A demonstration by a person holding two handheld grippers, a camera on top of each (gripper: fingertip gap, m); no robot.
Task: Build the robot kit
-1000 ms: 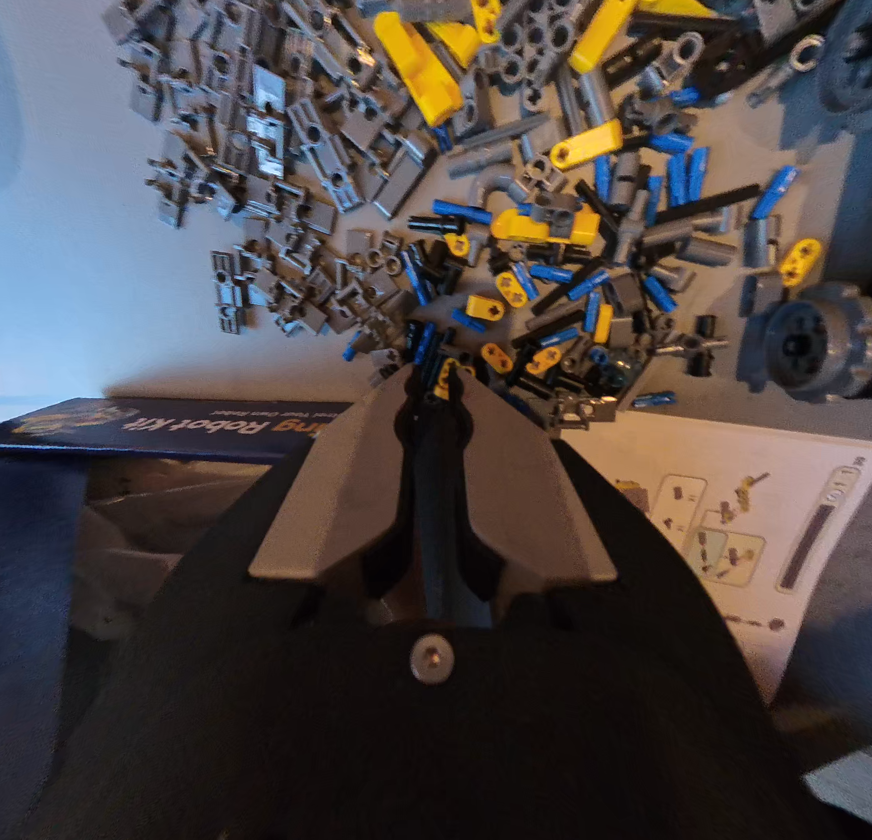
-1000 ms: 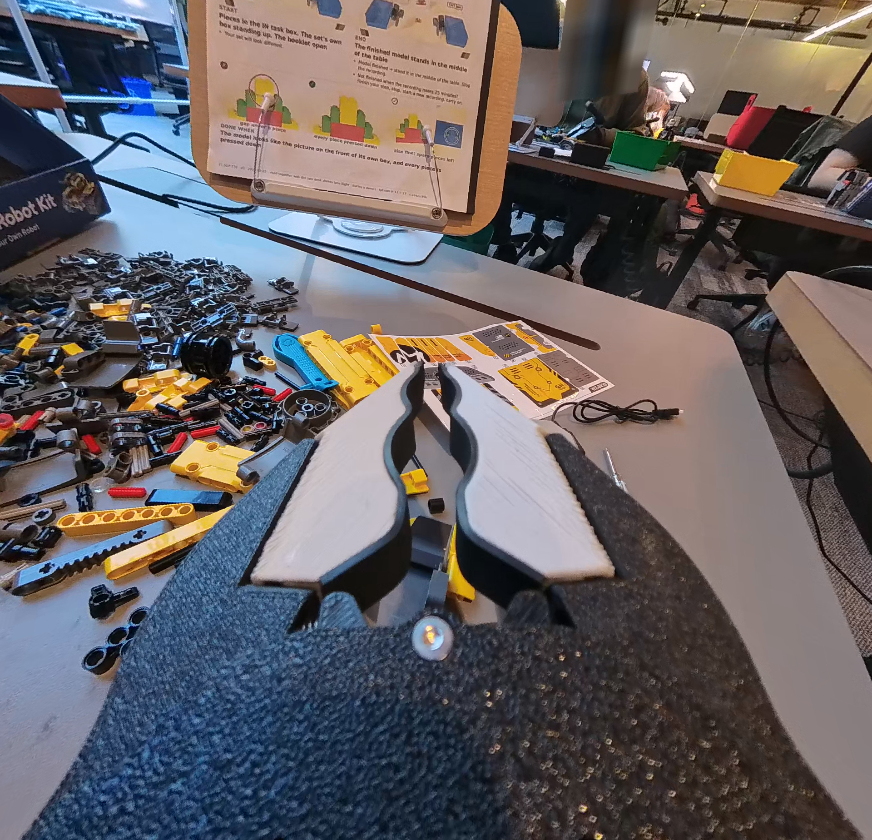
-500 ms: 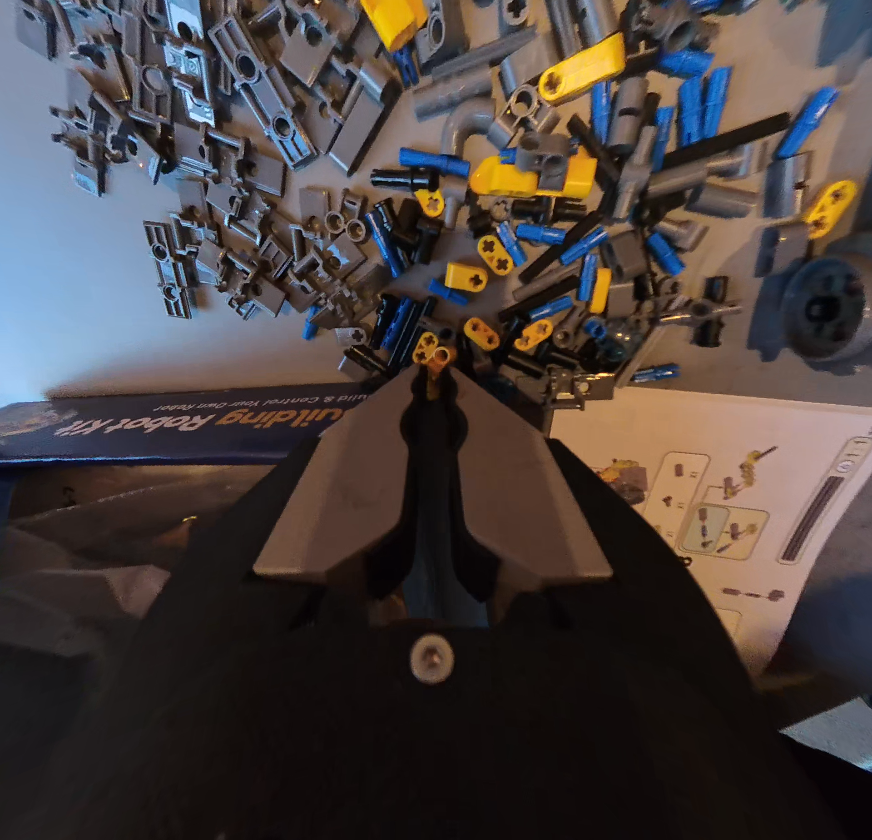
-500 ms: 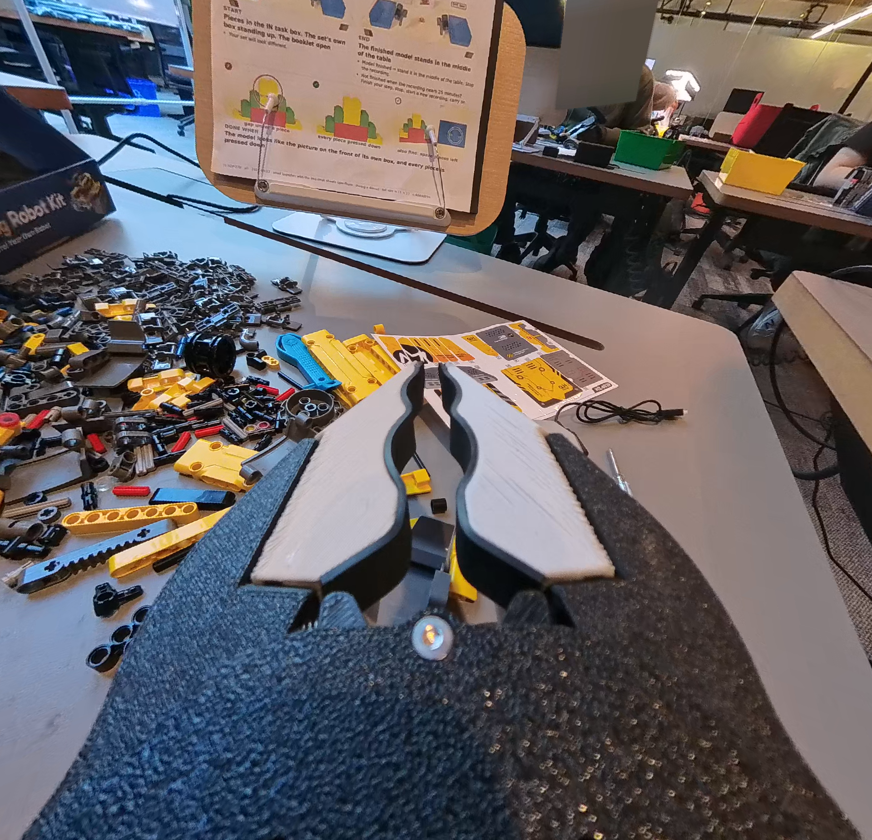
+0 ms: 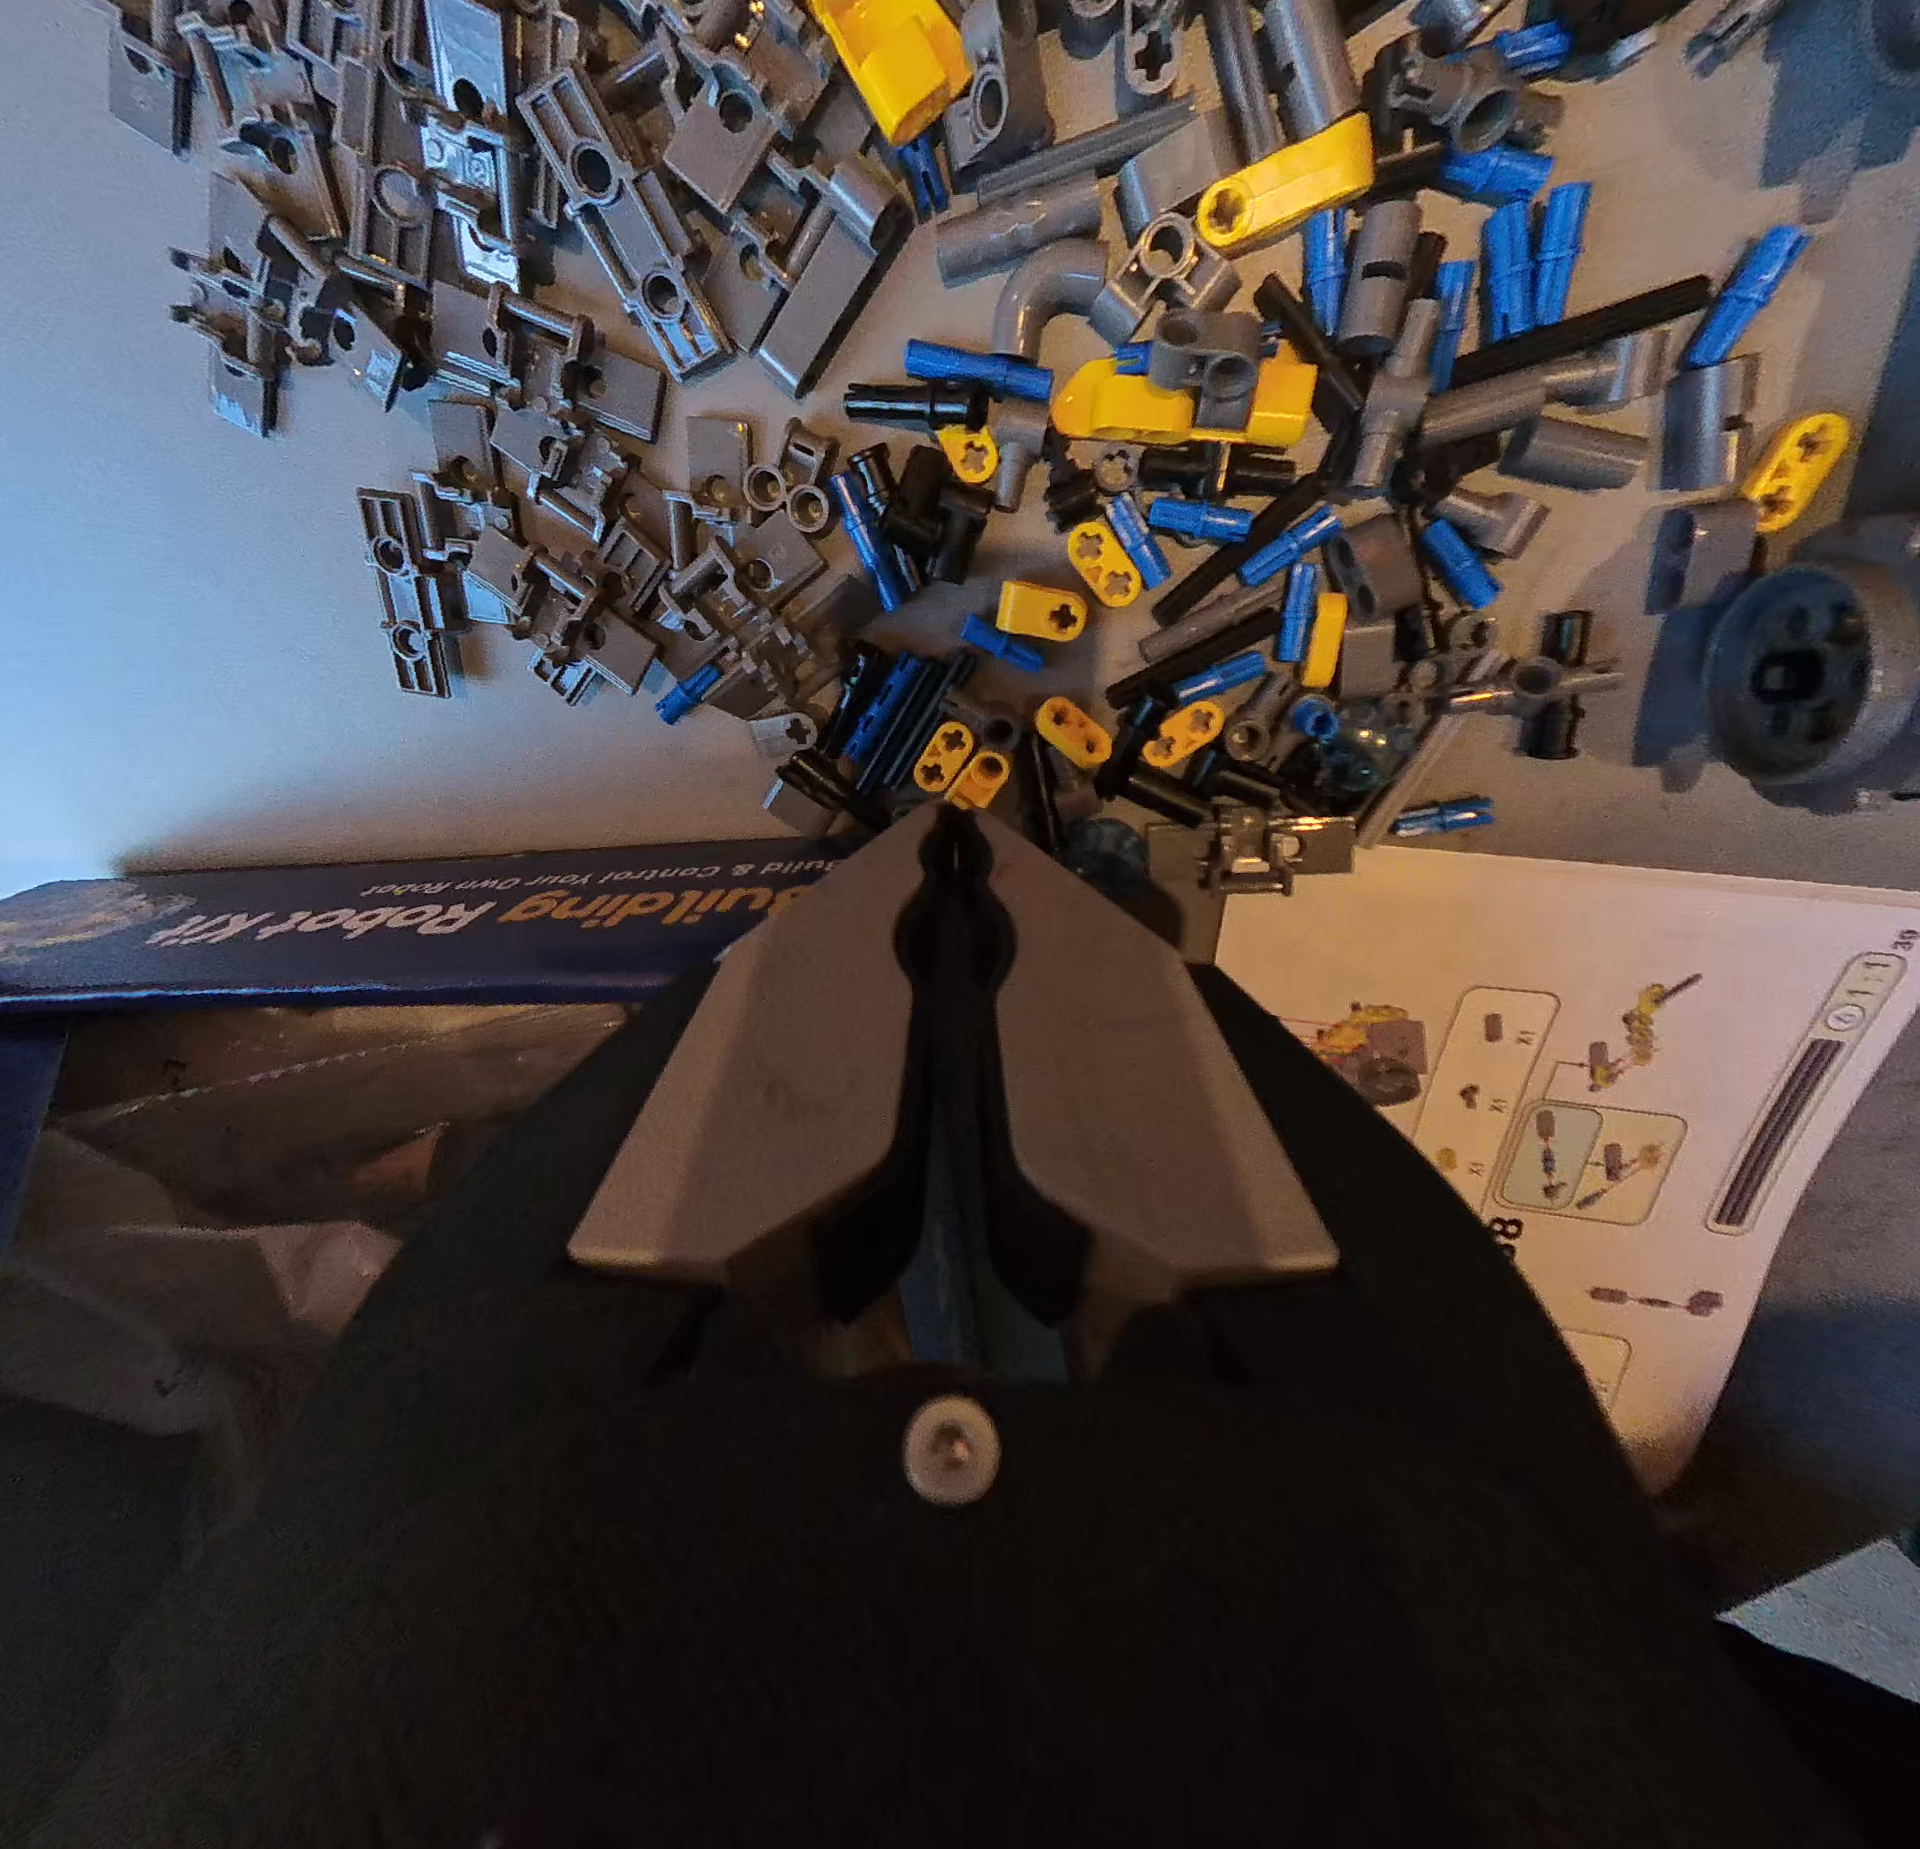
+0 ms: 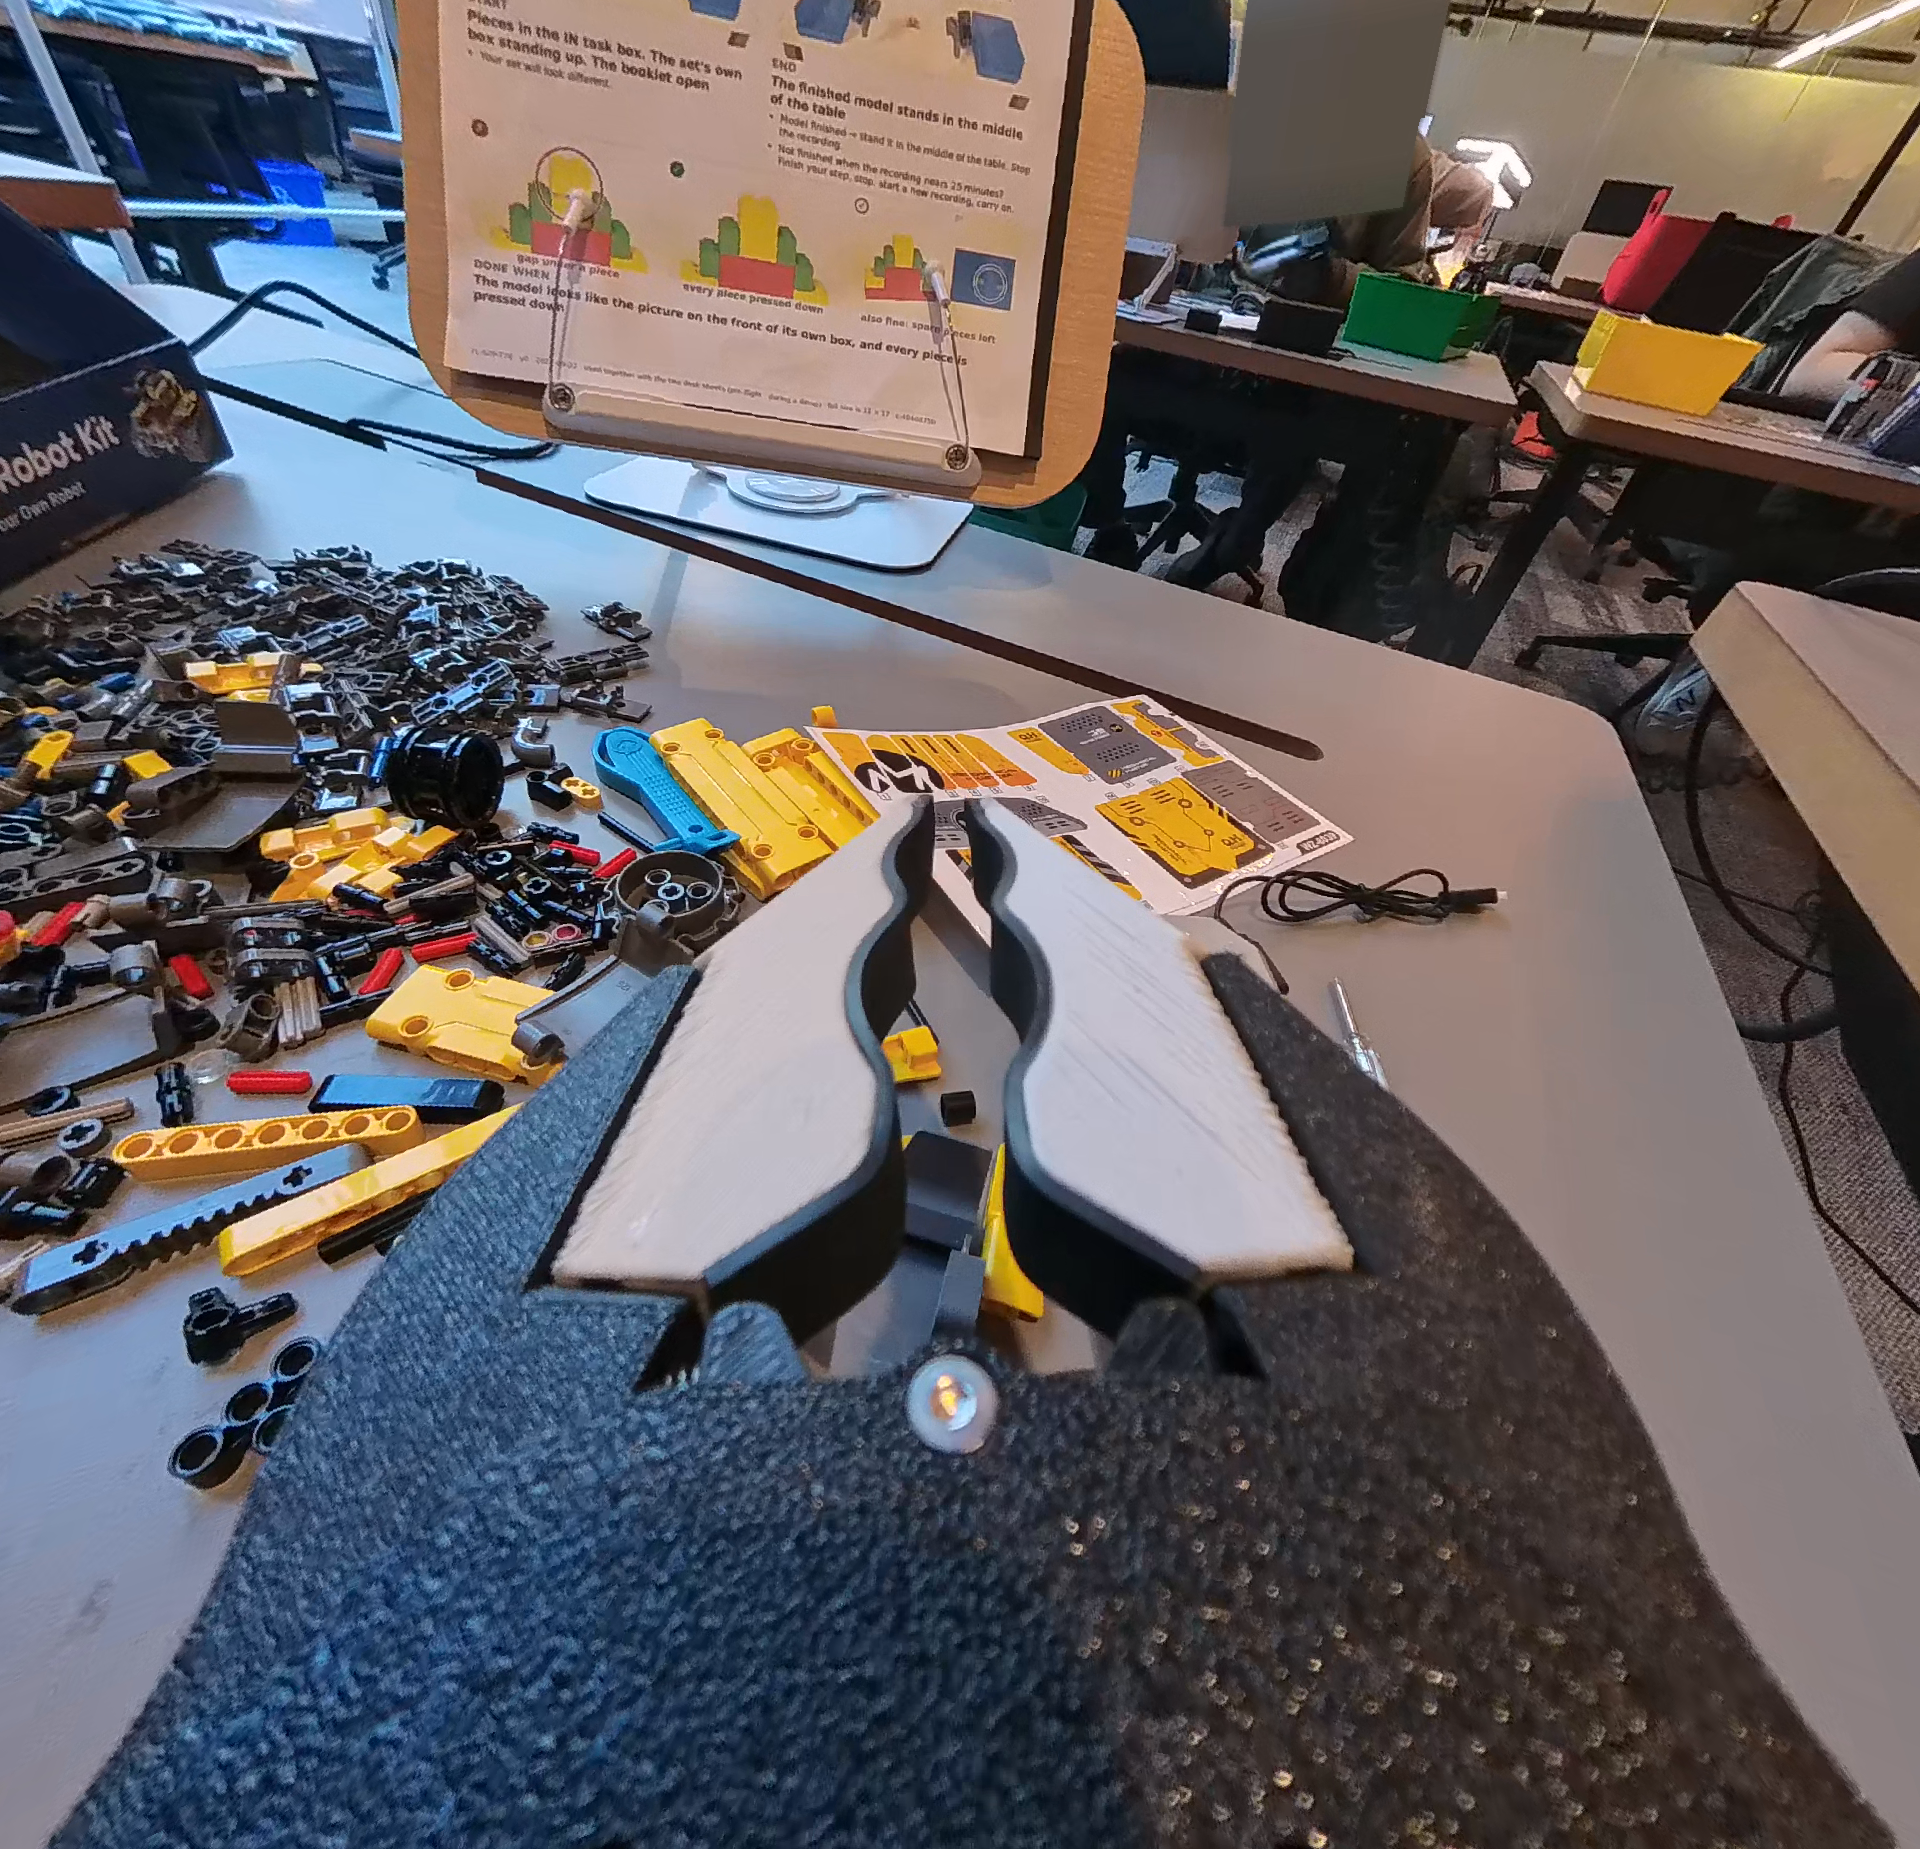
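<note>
Two grippers show, and only the left one has changed. The left gripper [image 5: 951, 835] has come down nearer the loose parts, and its jaws, a sliver apart a second ago, now meet at the tips with nothing visible between them. A pair of small yellow connectors [image 5: 964, 765] lies just beyond the tips at 12 o'clock, tight among black and blue pins [image 5: 894, 703] that crowd it from 11 o'clock. Grey plates [image 5: 468, 241] spread toward 10 o'clock, a grey wheel hub [image 5: 1792, 677] sits at 2 o'clock, the dark blue box [image 5: 416, 916] at 9 and the instruction booklet [image 5: 1558, 1072] at 4.

The right gripper [image 6: 945, 812] has barely moved. It hangs empty with a narrow gap, over the sticker sheet [image 6: 1174, 812]. A blue tool [image 6: 655, 791] lies at 9 o'clock, a black cable [image 6: 1371, 895] at 3.
</note>
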